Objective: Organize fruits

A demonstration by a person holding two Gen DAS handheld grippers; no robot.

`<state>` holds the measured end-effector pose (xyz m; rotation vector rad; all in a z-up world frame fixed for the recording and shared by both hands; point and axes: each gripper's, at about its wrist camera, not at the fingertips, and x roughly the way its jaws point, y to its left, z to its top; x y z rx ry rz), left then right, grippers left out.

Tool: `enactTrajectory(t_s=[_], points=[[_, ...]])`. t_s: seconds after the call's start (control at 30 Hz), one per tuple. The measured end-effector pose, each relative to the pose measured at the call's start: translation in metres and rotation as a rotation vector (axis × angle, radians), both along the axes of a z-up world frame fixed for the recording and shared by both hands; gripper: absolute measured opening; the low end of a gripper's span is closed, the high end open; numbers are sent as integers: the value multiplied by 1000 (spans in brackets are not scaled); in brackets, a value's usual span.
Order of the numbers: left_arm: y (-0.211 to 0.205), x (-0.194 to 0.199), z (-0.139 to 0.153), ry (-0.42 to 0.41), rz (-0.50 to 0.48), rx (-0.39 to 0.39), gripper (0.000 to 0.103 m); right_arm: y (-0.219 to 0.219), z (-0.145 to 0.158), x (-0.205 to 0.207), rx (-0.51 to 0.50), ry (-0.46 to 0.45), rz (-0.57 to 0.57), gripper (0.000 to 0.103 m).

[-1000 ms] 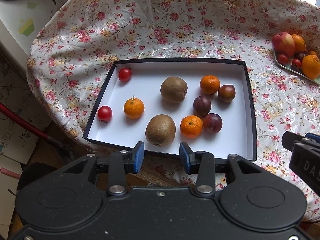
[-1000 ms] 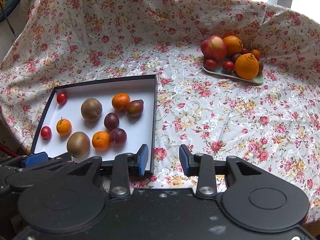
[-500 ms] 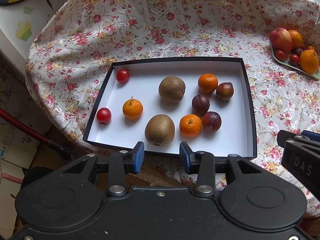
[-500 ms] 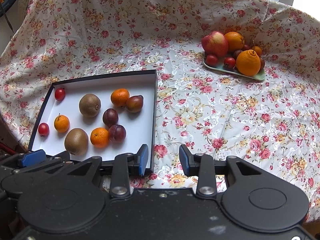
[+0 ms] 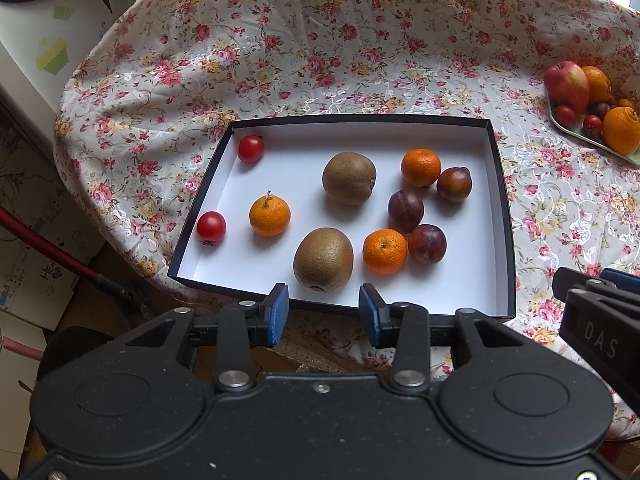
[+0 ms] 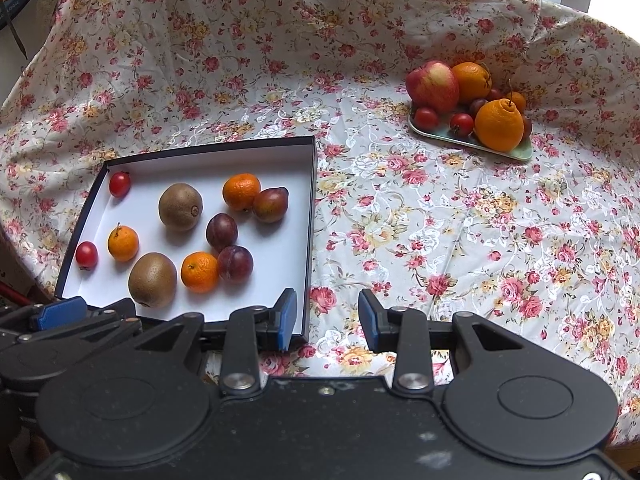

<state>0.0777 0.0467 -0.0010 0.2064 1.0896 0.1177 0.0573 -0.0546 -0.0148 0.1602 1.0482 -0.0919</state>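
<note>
Floral tablecloth [image 6: 440, 220]; box [image 5: 502, 208] holds kiwis, mandarins, plums, tomatoes; tray [image 6: 516, 152] piled with fruit; left gripper [image 5: 322, 310], right gripper [image 6: 328, 316] both released, empty

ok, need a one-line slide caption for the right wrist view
Open right gripper hovers over floral cloth, between the fruit box and a heaped fruit tray.
</note>
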Motion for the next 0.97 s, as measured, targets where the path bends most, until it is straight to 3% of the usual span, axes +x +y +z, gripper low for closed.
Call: enactTrajectory(t_s=[0.97], points=[[-1,0,-2,13,-14,1,50,0,-1,-1,1,6,10,37]])
